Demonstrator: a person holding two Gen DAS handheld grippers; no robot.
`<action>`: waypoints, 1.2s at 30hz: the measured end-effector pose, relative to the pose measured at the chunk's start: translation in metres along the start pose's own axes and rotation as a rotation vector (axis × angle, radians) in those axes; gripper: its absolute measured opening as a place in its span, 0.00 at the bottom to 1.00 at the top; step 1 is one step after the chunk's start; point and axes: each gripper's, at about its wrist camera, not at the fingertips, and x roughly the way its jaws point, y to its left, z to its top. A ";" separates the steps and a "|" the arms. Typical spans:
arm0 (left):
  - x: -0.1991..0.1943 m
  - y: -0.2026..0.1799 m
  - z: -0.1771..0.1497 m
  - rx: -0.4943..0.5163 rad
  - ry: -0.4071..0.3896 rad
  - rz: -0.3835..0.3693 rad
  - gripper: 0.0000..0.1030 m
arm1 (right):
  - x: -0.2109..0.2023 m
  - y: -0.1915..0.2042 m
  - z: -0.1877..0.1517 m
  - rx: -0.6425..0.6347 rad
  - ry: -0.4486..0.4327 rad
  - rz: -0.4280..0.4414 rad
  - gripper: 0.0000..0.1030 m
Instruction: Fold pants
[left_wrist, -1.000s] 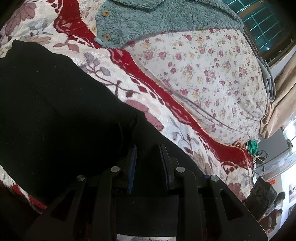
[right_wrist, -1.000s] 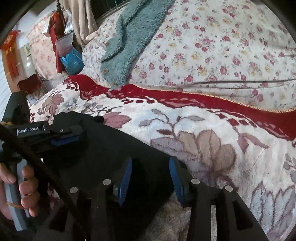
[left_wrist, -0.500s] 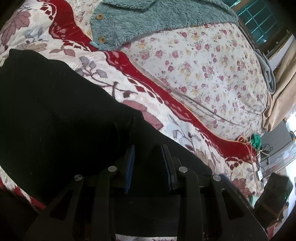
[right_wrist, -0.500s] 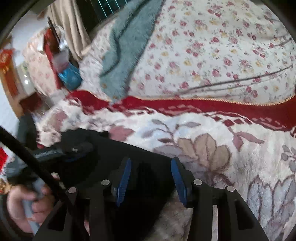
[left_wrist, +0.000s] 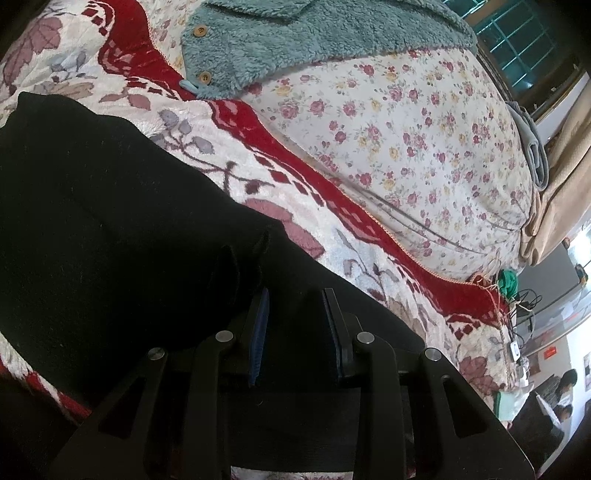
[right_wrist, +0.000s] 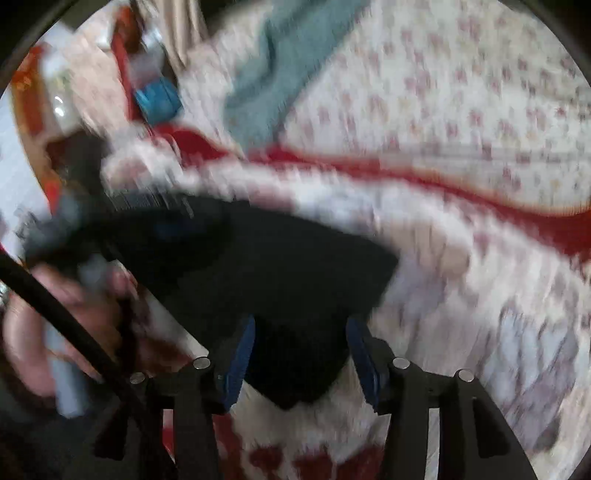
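Note:
Black pants (left_wrist: 110, 221) lie on a red and white floral blanket (left_wrist: 280, 192). My left gripper (left_wrist: 297, 299) is low over the pants' edge with its jaws apart and black cloth between and under them. The right wrist view is blurred by motion. My right gripper (right_wrist: 301, 328) has its jaws wide apart, with a corner of the pants (right_wrist: 295, 277) lying between them. The other gripper and the hand (right_wrist: 66, 317) holding it show at the left of that view.
A teal fleece garment (left_wrist: 314, 40) with wooden buttons lies on a rose-print quilt (left_wrist: 424, 140) at the back. A beige curtain (left_wrist: 561, 173) hangs at the right, with cables and room clutter beyond the bed's edge.
The right gripper has moved fast and its view has blurred; the pants corner now reaches farther between its jaws. The left gripper has shifted slightly over the pants, jaws still apart.

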 end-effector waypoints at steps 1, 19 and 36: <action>0.000 0.001 0.001 -0.003 0.000 -0.003 0.27 | -0.002 -0.003 0.003 0.035 0.007 0.012 0.53; -0.008 0.007 0.006 -0.106 0.025 -0.106 0.35 | -0.001 0.030 0.003 -0.121 -0.034 0.016 0.52; -0.186 0.217 0.048 -0.680 -0.375 -0.076 0.63 | 0.000 0.021 0.008 -0.018 -0.070 0.010 0.52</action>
